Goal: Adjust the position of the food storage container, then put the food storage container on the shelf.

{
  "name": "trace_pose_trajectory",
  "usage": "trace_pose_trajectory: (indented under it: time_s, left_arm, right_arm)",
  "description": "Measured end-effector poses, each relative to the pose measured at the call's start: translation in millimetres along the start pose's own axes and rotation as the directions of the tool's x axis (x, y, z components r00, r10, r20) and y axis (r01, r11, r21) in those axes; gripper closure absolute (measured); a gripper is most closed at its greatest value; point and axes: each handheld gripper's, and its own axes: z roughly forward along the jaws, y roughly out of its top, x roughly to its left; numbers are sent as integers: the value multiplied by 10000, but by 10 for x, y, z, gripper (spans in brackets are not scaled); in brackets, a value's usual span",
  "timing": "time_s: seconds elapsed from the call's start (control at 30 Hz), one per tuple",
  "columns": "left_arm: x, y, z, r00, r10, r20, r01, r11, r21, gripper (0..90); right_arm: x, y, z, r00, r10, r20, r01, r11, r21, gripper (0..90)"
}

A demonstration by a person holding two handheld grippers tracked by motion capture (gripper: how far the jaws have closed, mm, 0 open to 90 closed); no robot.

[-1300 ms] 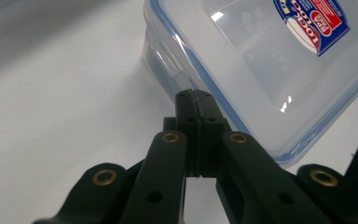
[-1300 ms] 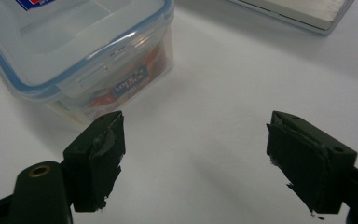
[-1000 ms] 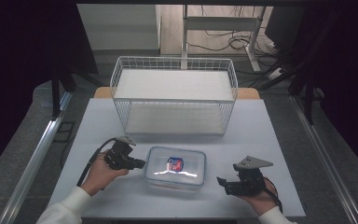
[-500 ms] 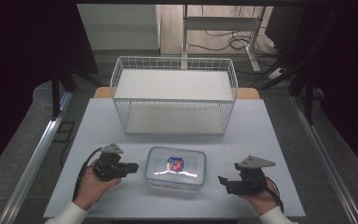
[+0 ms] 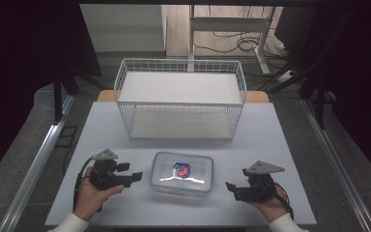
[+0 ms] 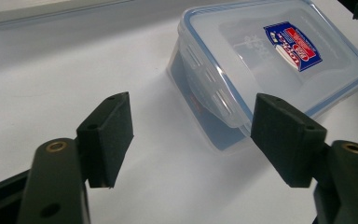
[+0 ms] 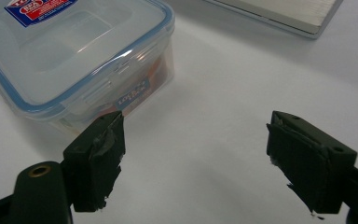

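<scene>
A clear plastic food container (image 5: 182, 175) with a blue-rimmed lid and a red and blue label lies near the table's front edge. My left gripper (image 5: 136, 176) rests just left of it, open, jaws pointing at its side; in the left gripper view the container (image 6: 265, 65) lies ahead and right of the empty jaws. My right gripper (image 5: 230, 187) sits to its right, open, a short gap away. In the right gripper view the container (image 7: 70, 51) lies ahead at the left, its side latch near the left jaw.
A white wire basket (image 5: 180, 99) stands at the back of the white table (image 5: 270, 140). A desk frame and cables show on the floor beyond. Dark curtains flank both sides.
My left gripper has drawn back from the container toward the front edge, then edged right again. The right gripper has barely moved.
</scene>
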Motion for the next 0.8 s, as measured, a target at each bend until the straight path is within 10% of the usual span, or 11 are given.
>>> trace_pose_trajectory:
  time_s: [0.57,0.8]
  left_arm:
    - [46,21,16,9964,-735,414,751,9964,-382,225]
    - [102,126,269,9798,-1353,1473,1361,9907,45,174]
  right_arm:
    - [-8,16,-5,9998,151,-140,-152,9998,-88,194]
    - [12,41,23,9996,149,-230,-152,9998,-119,194]
